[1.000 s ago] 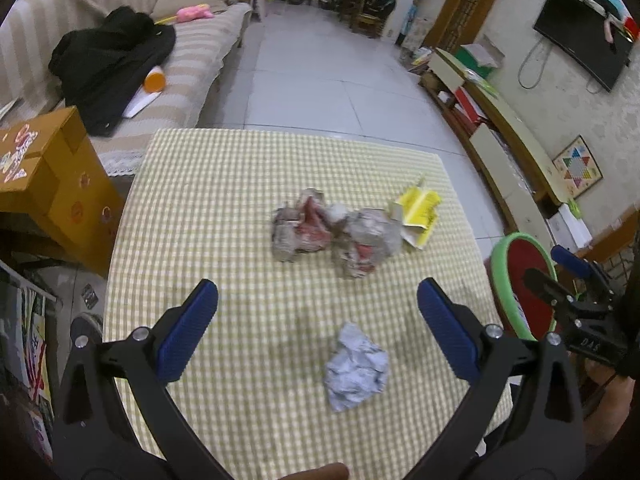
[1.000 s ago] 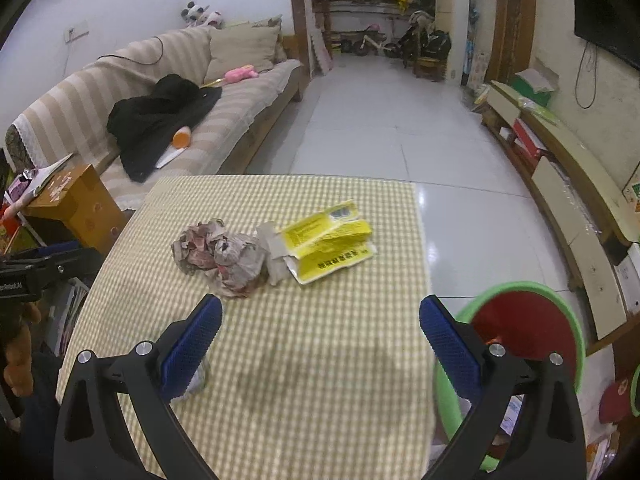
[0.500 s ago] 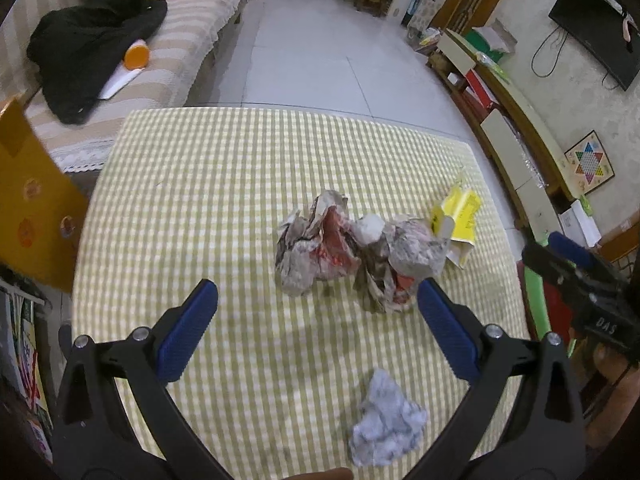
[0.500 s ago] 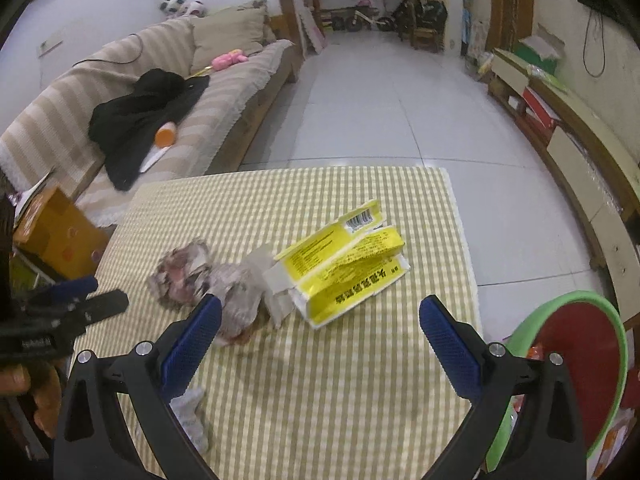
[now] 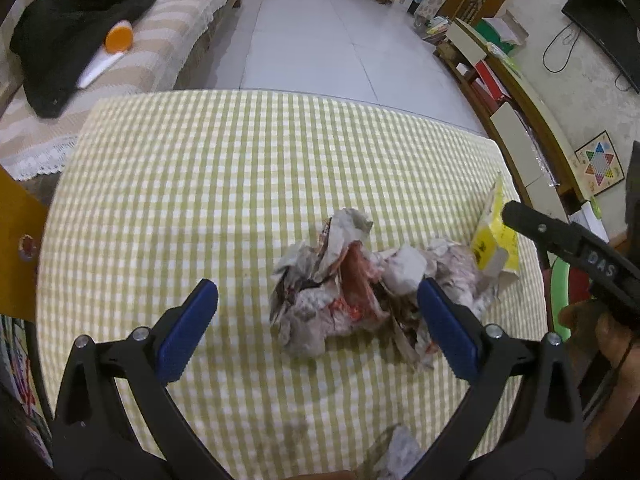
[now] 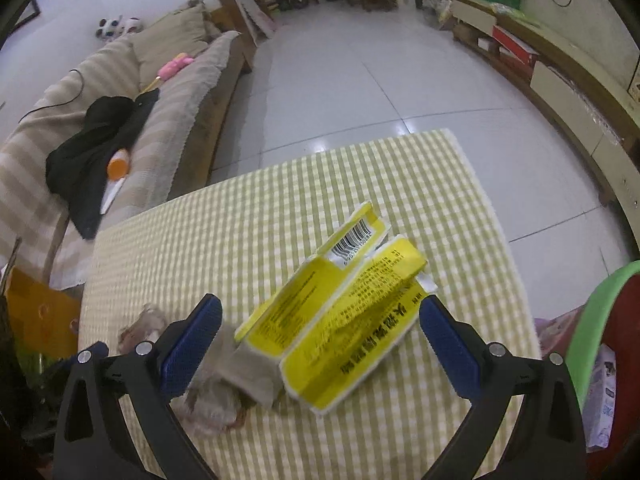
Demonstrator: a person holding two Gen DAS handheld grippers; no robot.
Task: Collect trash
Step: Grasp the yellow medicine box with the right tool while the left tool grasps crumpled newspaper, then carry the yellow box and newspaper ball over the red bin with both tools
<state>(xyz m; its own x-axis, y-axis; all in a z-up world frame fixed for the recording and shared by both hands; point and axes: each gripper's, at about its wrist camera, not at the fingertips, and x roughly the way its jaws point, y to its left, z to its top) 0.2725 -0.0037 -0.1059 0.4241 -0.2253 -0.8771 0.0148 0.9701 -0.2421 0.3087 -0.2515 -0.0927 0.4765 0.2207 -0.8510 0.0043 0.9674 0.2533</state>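
A pile of crumpled newspaper (image 5: 344, 292) lies on the yellow checked tablecloth (image 5: 240, 168), between the fingers of my open, empty left gripper (image 5: 318, 328). A flattened yellow carton (image 6: 340, 324) lies to its right, between the fingers of my open, empty right gripper (image 6: 320, 344); it also shows in the left wrist view (image 5: 494, 240). A small white paper ball (image 5: 396, 456) lies near the table's front edge. The right gripper shows at the right of the left wrist view (image 5: 568, 244).
A green-rimmed red bin (image 6: 600, 344) stands on the floor right of the table. A sofa (image 6: 120, 120) with black clothing is at the far left. A brown cardboard box (image 5: 16, 248) stands left of the table. A low TV cabinet (image 5: 520, 112) lines the right wall.
Both grippers have moved forward and lower over the table. The left one now straddles the newspaper pile, the right one the yellow carton. Both stay open.
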